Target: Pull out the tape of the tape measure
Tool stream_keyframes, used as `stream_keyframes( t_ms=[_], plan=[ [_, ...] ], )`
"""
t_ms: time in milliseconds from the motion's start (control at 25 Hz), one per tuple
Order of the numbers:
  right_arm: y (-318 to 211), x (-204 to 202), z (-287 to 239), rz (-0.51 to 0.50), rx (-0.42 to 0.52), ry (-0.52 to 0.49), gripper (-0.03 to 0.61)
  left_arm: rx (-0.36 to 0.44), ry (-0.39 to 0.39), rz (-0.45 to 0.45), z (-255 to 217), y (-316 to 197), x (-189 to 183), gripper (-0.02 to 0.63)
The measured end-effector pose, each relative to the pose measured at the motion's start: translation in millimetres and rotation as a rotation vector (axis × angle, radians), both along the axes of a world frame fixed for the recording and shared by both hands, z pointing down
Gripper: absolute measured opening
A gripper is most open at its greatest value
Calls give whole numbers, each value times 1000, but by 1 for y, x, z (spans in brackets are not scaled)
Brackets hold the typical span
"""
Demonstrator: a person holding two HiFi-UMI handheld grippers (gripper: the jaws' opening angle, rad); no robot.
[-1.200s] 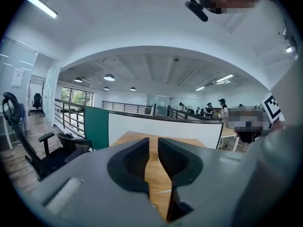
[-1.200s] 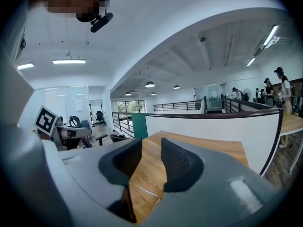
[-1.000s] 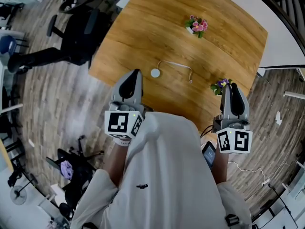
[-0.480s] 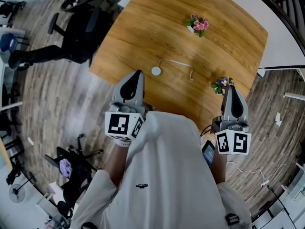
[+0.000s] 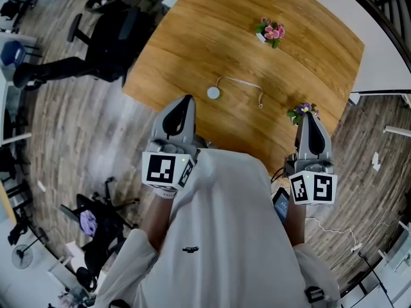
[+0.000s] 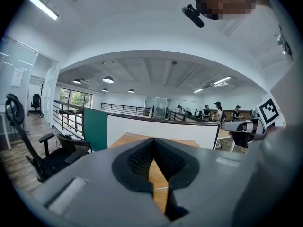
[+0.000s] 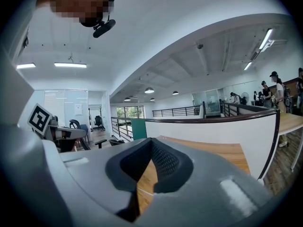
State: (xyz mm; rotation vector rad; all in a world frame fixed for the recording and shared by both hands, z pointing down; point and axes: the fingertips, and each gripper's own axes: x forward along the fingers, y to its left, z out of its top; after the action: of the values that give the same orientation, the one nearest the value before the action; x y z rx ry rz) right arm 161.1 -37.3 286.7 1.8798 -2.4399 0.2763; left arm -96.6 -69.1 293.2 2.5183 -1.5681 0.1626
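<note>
The tape measure is a small round white case lying on the wooden table. A thin white tape runs from it in a curve to the right and ends near the table's front edge. My left gripper hangs just in front of and left of the case, shut and empty. In the left gripper view, its jaws meet with only table behind them. My right gripper is at the table's front right edge, by the purple flowers, shut and empty.
A pot of pink flowers stands at the back of the table. A small purple plant stands at the front right edge, next to my right gripper. A black office chair is left of the table, on the wood floor.
The right gripper's jaws have closed from slightly apart. Both grippers stay in about the same place.
</note>
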Motion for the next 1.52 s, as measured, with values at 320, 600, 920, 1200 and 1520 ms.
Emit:
stream_keyframes(
  t_ms=[320,600,920,1200,1520],
  plan=[
    [0,-4,-1,-20,1,-5,2,3,-6,6,-3,2,4,17],
    [-2,-9,-3,-51,0,-10,2,12,-8,2,-7,3,5,17],
    [-2,-11,-5,-59,9,-8,2,13,-8,-3,-8,4,5,17],
    [1,-11,-5,-59,14,-4,2,14,-7,-2,-7,7,6,17],
    [1,-12,-6,-57,16,-4,2,10,-6,-3,-4,7,4,17]
  ],
)
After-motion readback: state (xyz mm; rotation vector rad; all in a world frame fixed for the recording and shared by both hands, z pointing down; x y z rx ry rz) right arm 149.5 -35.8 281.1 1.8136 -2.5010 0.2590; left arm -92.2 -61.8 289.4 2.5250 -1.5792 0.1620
